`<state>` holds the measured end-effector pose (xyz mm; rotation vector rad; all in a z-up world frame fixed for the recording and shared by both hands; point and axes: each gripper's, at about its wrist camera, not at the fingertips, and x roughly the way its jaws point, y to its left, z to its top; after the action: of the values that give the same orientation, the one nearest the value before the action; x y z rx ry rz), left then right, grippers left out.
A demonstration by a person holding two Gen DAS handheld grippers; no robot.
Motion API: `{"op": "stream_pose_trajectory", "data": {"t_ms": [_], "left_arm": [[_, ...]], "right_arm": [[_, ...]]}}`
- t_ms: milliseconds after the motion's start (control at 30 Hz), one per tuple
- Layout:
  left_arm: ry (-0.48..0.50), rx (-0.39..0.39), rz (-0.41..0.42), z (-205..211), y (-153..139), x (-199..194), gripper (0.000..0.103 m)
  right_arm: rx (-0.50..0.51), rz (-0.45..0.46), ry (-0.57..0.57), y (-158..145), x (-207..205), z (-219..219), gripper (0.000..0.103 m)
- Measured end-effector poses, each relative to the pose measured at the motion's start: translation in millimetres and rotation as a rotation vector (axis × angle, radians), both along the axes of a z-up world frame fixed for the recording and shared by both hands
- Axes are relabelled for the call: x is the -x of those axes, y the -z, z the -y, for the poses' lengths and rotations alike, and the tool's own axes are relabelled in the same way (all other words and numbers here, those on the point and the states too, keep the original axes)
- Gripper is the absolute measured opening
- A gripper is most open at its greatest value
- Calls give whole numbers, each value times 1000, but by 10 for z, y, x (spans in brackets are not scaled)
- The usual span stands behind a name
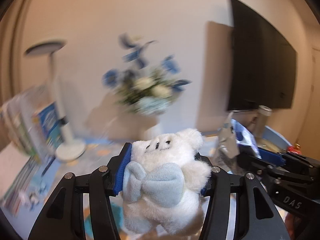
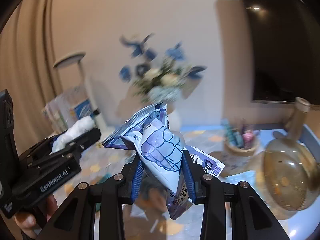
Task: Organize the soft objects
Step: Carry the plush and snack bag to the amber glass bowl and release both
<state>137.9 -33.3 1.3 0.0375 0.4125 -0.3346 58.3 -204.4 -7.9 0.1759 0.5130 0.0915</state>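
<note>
The left gripper (image 1: 162, 172) is clenched on a white plush bear (image 1: 166, 180) with a pale blue bow (image 1: 154, 184), held aloft. At its three o'clock, the right gripper (image 2: 162, 172) grips a crumpled blue-and-white tissue pack (image 2: 162, 152) above the patterned table (image 2: 200, 220).

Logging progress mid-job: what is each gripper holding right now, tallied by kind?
Plush toys: 1, white plush bear in the left gripper
Soft packets: 1, blue-and-white packet in the right gripper
Total: 2

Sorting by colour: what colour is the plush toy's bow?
Pale blue bow on the white plush toy; left wrist view.
</note>
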Motion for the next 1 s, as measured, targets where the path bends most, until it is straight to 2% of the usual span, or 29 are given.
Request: {"op": "stream_pose_trajectory", "data": {"t_ms": [100, 267, 433, 667, 767, 900, 1000], "left_arm": [[92, -33, 34, 485, -184, 50, 52], [202, -62, 48, 1208, -271, 66, 52], [291, -83, 11, 1872, -168, -10, 52], [381, -93, -41, 2547, 55, -113, 52], [401, -130, -68, 2891, 228, -96, 52], [457, -157, -113, 3258, 490, -119, 53], [436, -195, -148, 3442, 718, -221, 54]], "right_arm": [[-13, 36, 82, -114, 134, 362, 37], [-46, 39, 222, -133, 266, 1073, 37], [-88, 26, 341, -39, 404, 1728, 37], [-153, -25, 441, 250, 460, 2314, 37], [-146, -72, 493, 434, 376, 2508, 37], [-169, -194, 544, 793, 213, 2737, 37], [-173, -280, 563, 1005, 140, 2845, 38]]}}
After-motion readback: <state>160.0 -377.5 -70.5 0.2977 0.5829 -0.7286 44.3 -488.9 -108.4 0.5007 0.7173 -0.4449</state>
